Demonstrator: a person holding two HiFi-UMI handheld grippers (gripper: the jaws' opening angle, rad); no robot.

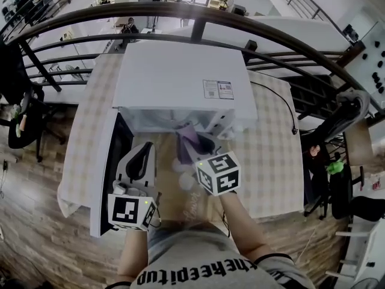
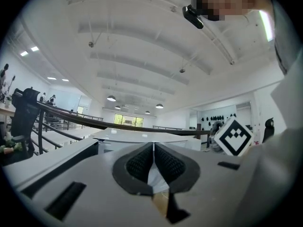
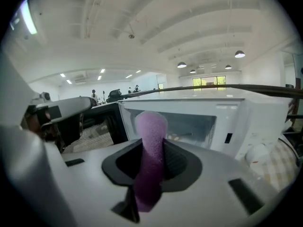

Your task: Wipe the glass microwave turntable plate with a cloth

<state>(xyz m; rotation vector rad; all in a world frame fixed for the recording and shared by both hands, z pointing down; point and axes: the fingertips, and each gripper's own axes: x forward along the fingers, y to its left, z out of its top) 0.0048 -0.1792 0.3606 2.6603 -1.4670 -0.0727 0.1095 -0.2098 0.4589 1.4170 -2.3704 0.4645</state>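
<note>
Right gripper [image 3: 152, 148] pinches cloth [image 3: 150, 122]; microwave label [image 1: 218, 89] unreadable

Microwave [image 1: 180, 77] interior and cloth [image 1: 190, 136] largely out of sight in head view

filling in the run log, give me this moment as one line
right claw: shut on purple cloth | left claw: shut | microwave: door open, cloth held in front of opening

Left claw [image 1: 143, 152] held low, jaws pressed together; right claw [image 1: 198, 144], further forward, clamps a purple cloth [image 3: 150, 126].
</note>
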